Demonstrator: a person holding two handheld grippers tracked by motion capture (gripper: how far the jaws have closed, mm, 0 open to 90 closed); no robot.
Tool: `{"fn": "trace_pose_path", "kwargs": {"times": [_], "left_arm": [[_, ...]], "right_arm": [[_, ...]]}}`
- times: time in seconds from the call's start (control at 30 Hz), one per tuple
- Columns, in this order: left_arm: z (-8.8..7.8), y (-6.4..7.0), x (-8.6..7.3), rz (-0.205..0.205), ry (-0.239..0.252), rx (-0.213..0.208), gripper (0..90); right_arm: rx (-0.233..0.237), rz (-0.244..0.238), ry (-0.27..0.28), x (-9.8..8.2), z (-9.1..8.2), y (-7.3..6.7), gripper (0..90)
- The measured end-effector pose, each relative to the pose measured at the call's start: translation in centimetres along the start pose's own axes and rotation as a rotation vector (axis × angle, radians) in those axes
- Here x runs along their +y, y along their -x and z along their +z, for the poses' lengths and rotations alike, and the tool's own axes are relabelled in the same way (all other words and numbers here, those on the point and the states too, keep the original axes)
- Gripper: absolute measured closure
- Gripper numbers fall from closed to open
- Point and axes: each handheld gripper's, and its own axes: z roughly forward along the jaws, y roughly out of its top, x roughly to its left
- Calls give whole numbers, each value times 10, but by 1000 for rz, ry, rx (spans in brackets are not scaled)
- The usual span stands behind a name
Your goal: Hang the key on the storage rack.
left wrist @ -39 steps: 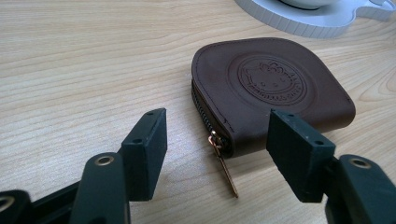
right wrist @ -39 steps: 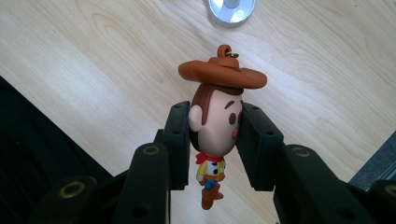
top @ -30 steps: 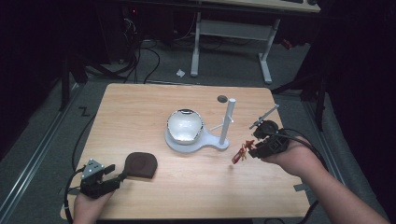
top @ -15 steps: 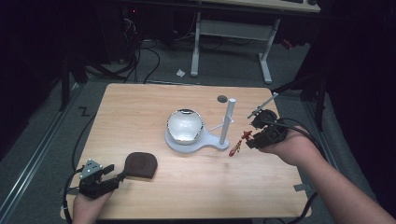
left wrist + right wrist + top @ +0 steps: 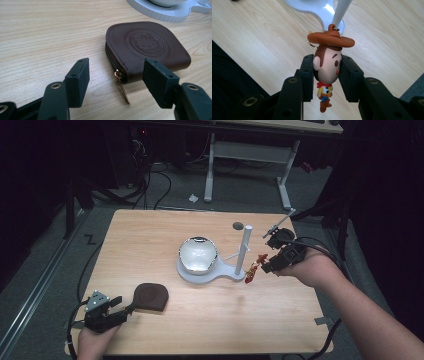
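A big wooden counter (image 5: 210, 330) stands in a dark room, with black cables on the grey floor behind it. In the middle of the counter sits a white stand (image 5: 212, 270) with a flat base. A shiny round bowl (image 5: 198, 254) rests on one end of the base, and a thin white pole (image 5: 243, 250) stands straight up at the other end.

Near the front left lies a small brown pouch (image 5: 147, 47) with a zipper (image 5: 122, 86) along its edge and a round cat picture pressed into its top. The left claw (image 5: 117, 80) rests low on the counter just in front of the pouch. Its two black jaws are spread wide apart, one on each side of the zipper pull, and they are not touching the pouch.

On the right, a hand holds the right claw (image 5: 327, 75) up in the air, close beside the white pole. This claw is pinching a little cowboy toy (image 5: 328, 67) by its head, one jaw on each cheek. The toy has a wide brown hat with a small metal ring on top, a red scarf, a yellow shirt and brown boots. It hangs off the counter, with its hat close to the foot of the pole.
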Motion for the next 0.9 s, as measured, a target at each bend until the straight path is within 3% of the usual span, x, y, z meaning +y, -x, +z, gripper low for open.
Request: {"fn": "trace_pose_path", "kwargs": {"times": [0.5, 0.8, 0.83, 0.87, 0.9], "left_arm": [[0, -1, 0, -1, 1, 0, 387], [0, -1, 0, -1, 2, 0, 387], [0, -1, 0, -1, 1, 0, 387], [0, -1, 0, -3, 1, 0, 387], [-1, -1, 0, -3, 2, 1, 387]], "right_arm": [[9, -1, 47, 22, -19, -2, 666], [6, 0, 60, 28, -18, 1, 665], [2, 37, 48, 29, -18, -1, 665], [5, -1, 60, 30, -17, 1, 665], [2, 8, 60, 31, -16, 1, 665]]}}
